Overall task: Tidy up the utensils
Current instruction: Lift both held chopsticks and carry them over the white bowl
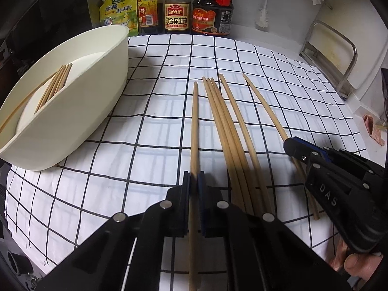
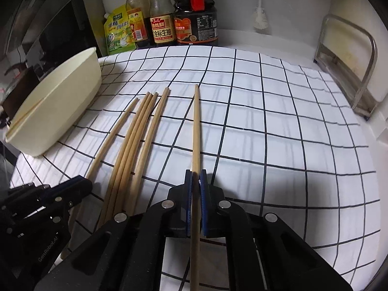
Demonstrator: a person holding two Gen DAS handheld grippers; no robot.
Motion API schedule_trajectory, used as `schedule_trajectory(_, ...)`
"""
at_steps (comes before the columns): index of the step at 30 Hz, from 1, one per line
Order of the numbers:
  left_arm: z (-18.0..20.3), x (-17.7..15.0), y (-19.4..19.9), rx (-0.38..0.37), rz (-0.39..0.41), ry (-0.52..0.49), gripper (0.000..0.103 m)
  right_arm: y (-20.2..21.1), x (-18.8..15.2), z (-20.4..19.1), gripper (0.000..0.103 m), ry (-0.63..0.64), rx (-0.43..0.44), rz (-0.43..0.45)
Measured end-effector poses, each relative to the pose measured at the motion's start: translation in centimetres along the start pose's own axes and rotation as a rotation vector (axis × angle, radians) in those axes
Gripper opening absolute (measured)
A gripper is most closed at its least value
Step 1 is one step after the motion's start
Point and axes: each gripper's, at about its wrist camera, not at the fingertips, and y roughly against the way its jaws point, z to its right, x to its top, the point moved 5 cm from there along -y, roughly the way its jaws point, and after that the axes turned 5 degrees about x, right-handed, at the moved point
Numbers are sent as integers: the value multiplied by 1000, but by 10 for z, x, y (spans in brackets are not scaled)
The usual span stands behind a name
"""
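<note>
Wooden chopsticks lie in a row on a white checked cloth (image 1: 155, 126). My left gripper (image 1: 194, 177) is shut on the leftmost chopstick (image 1: 194, 126), which runs between its pads. My right gripper (image 2: 196, 175) is shut on the rightmost chopstick (image 2: 196, 131); it shows in the left wrist view (image 1: 294, 149) on that chopstick (image 1: 264, 106). Several loose chopsticks (image 1: 225, 126) lie between the two, also seen in the right wrist view (image 2: 135, 140). A cream oval holder (image 1: 72, 111) at the left contains several chopsticks (image 1: 54, 87). The left gripper shows at lower left in the right wrist view (image 2: 80, 189).
Sauce bottles (image 1: 177, 7) and a yellow seasoning pouch (image 1: 118, 12) stand along the back wall. A metal rack (image 1: 337, 58) stands at the right. A dark stove area (image 2: 48, 36) lies left of the holder (image 2: 55, 106).
</note>
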Motion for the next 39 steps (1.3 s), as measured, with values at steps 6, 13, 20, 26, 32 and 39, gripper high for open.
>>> schedule_trajectory(6,-7,9,23,-38,42,11,7,14,6,-4,6,-42,53,35)
schedule_trajectory(13,-22,32,62,-96,115,0,7,42,22,-29,6,-60,116,106)
schedule_trajectory(20,-73,60,90,-92,174,52,7,56,58,-89,6,9,186,154)
schedule_trajectory(26,-135,80,103,-18,221,116,7,44,87,-145,6,69,248,156)
schedule_trajectory(32,-188,90,96,49,226,153,7,12,106,-200,6,105,314,112)
schedule_trajectory(39,-229,91,67,85,181,191,7,-28,110,-244,6,143,331,41)
